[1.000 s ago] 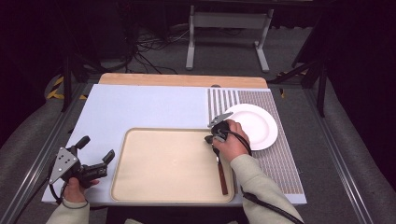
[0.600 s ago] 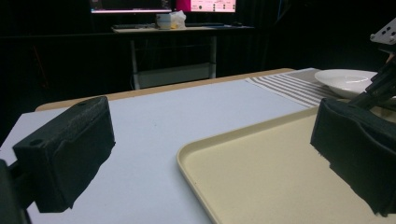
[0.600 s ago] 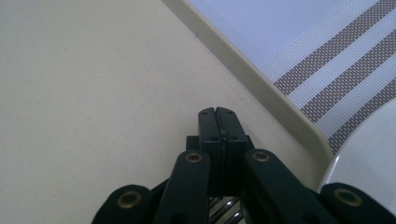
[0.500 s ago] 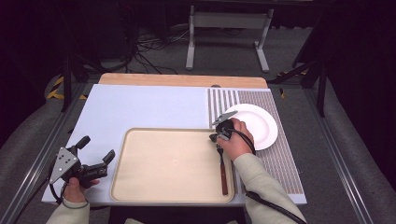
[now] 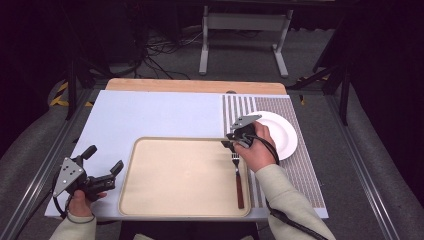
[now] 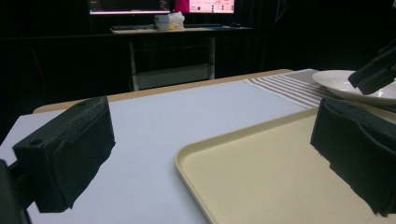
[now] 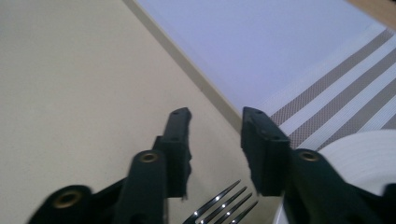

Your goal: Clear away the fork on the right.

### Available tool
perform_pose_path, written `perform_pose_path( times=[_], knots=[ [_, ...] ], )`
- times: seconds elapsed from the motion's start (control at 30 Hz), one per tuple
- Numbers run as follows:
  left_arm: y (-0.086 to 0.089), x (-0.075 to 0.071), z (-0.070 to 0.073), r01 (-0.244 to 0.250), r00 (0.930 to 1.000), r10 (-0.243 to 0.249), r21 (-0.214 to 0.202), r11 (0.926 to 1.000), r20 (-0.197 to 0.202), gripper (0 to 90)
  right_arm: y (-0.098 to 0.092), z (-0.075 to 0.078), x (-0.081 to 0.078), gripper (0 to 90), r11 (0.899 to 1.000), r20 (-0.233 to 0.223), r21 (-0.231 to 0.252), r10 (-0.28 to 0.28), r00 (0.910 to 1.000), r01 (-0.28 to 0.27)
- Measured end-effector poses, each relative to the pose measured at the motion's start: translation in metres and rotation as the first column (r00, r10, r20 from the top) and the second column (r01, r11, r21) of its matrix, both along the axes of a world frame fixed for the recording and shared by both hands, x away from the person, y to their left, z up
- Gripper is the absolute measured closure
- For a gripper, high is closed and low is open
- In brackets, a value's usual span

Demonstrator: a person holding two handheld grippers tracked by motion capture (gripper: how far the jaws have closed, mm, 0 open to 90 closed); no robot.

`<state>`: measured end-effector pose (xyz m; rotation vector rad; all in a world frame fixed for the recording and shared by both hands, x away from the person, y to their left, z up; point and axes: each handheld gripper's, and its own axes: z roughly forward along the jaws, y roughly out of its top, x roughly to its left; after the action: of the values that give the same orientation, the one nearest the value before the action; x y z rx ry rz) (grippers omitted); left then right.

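A fork point(image 5: 239, 181) with a brown handle lies on the right side of the beige tray point(image 5: 175, 175), tines point(image 7: 219, 209) pointing away from me. My right gripper point(image 5: 231, 144) hovers just above the tines. Its jaws have just been opening and now stand apart with nothing between them point(image 7: 215, 116). My left gripper point(image 5: 103, 160) rests at the table's front left corner beside the tray point(image 6: 261, 177), wide open and empty point(image 6: 210, 154). A white plate point(image 5: 275, 131) sits on the striped placemat point(image 5: 300, 170) right of the tray.
The light blue mat point(image 5: 160, 117) covers the table behind and left of the tray. The plate point(image 6: 343, 84) and the other gripper point(image 6: 376, 72) appear at the far right of the left gripper view. A metal stand point(image 5: 240, 30) is on the floor beyond the table.
My right gripper's jaws opened off the fork's tines and the hand lifted a little. The fork stays lying on the tray. My left gripper has not moved.
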<state>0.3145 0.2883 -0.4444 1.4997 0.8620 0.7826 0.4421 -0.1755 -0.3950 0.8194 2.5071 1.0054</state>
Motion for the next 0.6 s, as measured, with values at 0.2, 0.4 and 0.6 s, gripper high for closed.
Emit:
perform_pose_path(
  times=[0.2, 0.4, 0.6],
  knots=[
    [0.001, 0.0, 0.0, -0.005, 1.0, 0.005, -0.004, 1.0, 0.002, 0.0, -0.007, 0.013, -0.009, 30.7, 0.997, 0.058, 0.081, 0.005, 0.9983, -0.009],
    [0.0, 0.0, 0.0, -0.005, 1.0, 0.005, -0.002, 1.0, -0.001, 0.0, -0.02, 0.025, -0.019, 22.3, 0.989, 0.123, 0.142, 0.022, 0.9921, -0.039],
    [0.0, 0.0, -0.001, -0.005, 1.0, 0.005, 0.0, 1.0, -0.003, 0.0, -0.034, 0.033, -0.035, 19.2, 0.978, 0.184, 0.2, 0.023, 0.9826, -0.06]
  ],
)
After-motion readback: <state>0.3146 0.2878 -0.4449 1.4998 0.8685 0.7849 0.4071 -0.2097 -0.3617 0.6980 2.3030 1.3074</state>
